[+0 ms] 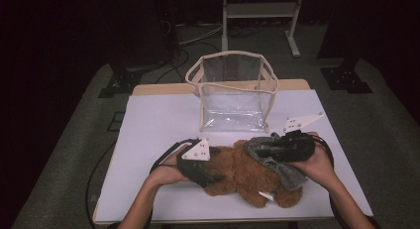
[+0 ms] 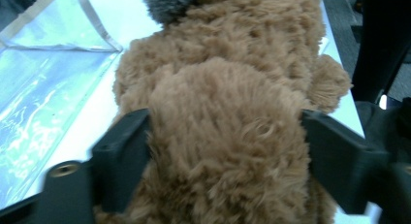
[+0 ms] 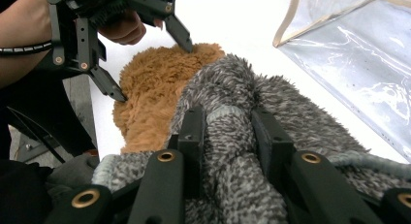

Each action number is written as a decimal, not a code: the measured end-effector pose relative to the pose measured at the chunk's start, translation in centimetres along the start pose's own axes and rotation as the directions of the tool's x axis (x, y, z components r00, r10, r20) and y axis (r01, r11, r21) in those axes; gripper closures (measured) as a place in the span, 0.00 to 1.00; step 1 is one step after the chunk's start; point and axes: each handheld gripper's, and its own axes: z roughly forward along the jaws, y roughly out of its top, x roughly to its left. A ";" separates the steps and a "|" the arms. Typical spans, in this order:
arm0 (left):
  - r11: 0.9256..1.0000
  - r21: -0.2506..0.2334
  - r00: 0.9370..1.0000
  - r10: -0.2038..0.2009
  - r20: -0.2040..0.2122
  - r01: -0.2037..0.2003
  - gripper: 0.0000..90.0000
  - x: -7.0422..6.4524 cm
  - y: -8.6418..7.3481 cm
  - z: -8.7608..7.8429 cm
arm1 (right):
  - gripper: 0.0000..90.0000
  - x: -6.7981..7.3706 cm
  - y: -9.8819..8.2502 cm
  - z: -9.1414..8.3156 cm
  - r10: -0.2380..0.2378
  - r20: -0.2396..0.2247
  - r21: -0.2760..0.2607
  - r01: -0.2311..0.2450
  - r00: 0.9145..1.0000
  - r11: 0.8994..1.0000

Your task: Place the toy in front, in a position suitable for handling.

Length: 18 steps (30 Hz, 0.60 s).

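One teddy bear (image 1: pixel 242 177), one clear bag (image 1: pixel 233 92)

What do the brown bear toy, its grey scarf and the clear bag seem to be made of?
Brown bear toy: curly plush pile, matte. Grey knitted scarf: speckled woolly yarn, probably knit. Clear bag: glossy transparent plastic with beige fabric-like trim; reflections show.

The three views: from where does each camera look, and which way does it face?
High view: above the person's side, looking forward and down at the table; both forearms show.
Left gripper view: on the left claw, facing the brown bear.
Right gripper view: on the right claw, pinching grey knit.
All share the bear and clear bag.
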 end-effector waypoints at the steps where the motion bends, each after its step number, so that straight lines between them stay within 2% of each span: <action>1: 1.000 -0.002 1.000 -0.004 -0.003 0.004 0.12 0.1 -0.1 0.2 | 0.76 -0.1 -0.4 -0.2 0.009 0.001 -0.008 -0.009 1.000 1.000; 4: 0.999 -0.031 1.000 -0.014 0.012 0.014 0.07 0.1 -0.2 1.1 | 0.76 -0.7 -2.4 -0.8 0.050 -0.017 -0.042 -0.051 0.999 0.998; 7: 0.999 -0.040 1.000 -0.014 0.017 0.015 0.07 0.0 0.1 1.6 | 0.76 -0.8 -3.1 -1.2 0.060 -0.020 -0.061 -0.061 0.998 0.996; 9: 0.999 -0.032 1.000 0.011 0.013 -0.010 0.16 -0.1 0.4 1.8 | 0.76 -0.8 -3.6 -1.5 0.066 -0.017 -0.078 -0.067 0.998 0.995; 10: 0.999 -0.032 1.000 0.011 0.013 -0.010 0.23 -0.1 0.4 1.8 | 0.76 -0.8 -3.6 -1.5 0.066 -0.017 -0.078 -0.067 0.998 0.995; 11: 1.000 -0.025 1.000 0.014 0.010 -0.014 0.23 -0.1 0.5 1.6 | 0.76 -0.8 -3.7 -1.6 0.065 -0.015 -0.083 -0.066 0.998 0.994; 12: 1.000 -0.011 1.000 0.028 -0.005 -0.028 0.38 -0.2 0.7 1.3 | 0.76 -0.8 -3.8 -1.7 0.065 -0.009 -0.093 -0.066 0.998 0.993; 17: 0.999 0.017 0.998 0.052 -0.023 -0.052 0.44 0.2 1.3 0.8 | 0.76 -0.8 -3.6 -1.7 0.072 0.007 -0.116 -0.070 0.997 0.991; 18: 0.998 0.032 0.997 0.060 -0.042 -0.059 0.45 0.5 1.8 0.4 | 0.76 -0.8 -3.2 -1.7 0.073 0.018 -0.129 -0.070 0.997 0.989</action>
